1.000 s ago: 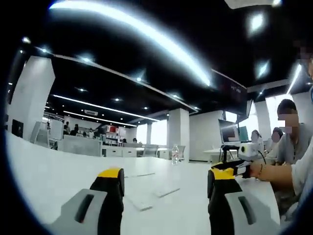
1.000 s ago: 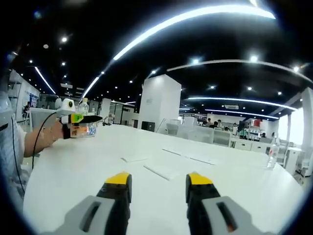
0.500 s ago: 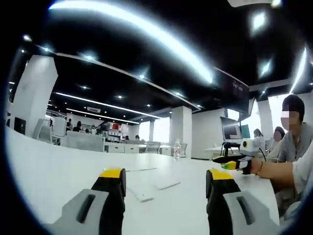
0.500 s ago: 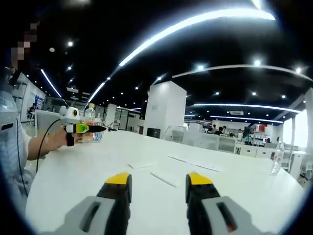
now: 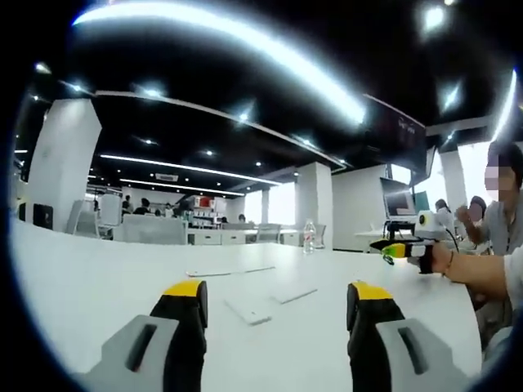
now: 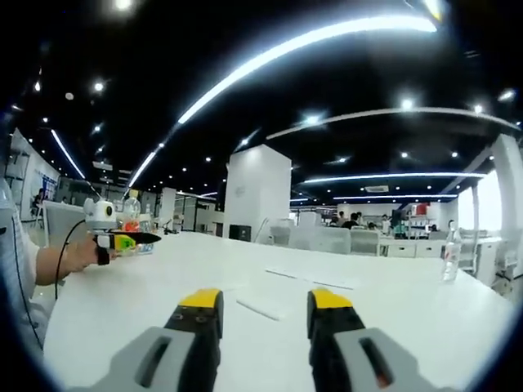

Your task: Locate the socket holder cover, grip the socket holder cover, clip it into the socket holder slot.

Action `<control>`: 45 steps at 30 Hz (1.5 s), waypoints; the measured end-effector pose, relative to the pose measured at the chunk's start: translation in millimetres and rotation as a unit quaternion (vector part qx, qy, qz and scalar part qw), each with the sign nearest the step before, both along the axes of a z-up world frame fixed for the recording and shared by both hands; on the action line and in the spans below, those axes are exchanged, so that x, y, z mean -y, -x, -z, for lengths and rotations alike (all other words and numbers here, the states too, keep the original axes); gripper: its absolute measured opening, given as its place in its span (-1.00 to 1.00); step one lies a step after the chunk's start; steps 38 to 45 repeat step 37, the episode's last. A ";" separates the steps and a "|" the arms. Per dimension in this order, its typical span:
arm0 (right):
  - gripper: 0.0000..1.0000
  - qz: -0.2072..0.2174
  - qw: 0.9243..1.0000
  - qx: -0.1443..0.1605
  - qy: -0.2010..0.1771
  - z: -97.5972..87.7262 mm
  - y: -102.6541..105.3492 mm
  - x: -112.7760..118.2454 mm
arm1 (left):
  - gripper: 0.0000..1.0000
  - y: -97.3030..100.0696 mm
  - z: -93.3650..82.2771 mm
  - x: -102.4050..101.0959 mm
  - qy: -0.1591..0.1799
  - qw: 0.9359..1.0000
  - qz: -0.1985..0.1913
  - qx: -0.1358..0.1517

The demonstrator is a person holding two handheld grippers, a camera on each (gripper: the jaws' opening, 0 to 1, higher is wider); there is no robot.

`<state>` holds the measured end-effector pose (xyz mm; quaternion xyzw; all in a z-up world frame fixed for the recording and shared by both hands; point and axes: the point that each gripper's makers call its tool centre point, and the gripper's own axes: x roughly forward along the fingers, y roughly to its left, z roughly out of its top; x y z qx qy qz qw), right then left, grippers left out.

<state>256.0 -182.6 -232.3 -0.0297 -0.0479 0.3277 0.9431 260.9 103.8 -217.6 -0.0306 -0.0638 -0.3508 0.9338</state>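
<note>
Small flat white pieces lie on the white table [image 5: 98, 286] ahead of both grippers. In the left gripper view a short white strip [image 5: 249, 311] and a second one [image 5: 294, 294] rest just beyond my left gripper [image 5: 276, 291], which is open and holds nothing. A long thin strip [image 5: 229, 271] lies farther off. The right gripper view shows a short white strip [image 6: 260, 308] past my right gripper [image 6: 263, 300], also open and holding nothing, with a longer strip [image 6: 310, 280] behind it. I cannot tell which piece is the cover or the holder.
A hand holds the other gripper [image 5: 406, 247] at the right of the left gripper view, and at the left [image 6: 114, 239] of the right gripper view. A water bottle [image 5: 308, 237] [image 6: 447, 253] stands at the table's far side. Office desks and seated people sit beyond.
Both views have shifted a little with the hands. Both grippers stay open with nothing in them. The white pieces have not moved on the table.
</note>
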 end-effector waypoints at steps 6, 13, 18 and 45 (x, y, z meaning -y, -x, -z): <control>-0.16 -0.010 1.000 0.005 -0.021 -5.7 5.2 2.0 | 0.42 -1.7 5.3 1.8 -0.020 1.000 -0.005 -0.001; -0.17 0.006 1.000 -0.001 -0.020 -1.4 2.1 8.4 | 0.46 -4.7 7.5 -2.1 -0.028 0.999 -0.016 -0.003; -0.18 0.008 1.000 -0.013 0.000 8.0 -0.8 5.2 | 0.58 -7.1 6.5 -6.3 -0.026 0.999 -0.026 -0.001; -0.20 0.004 1.000 -0.017 -0.004 9.4 1.1 4.1 | 0.62 -6.9 5.8 -10.8 -0.030 0.999 -0.039 0.005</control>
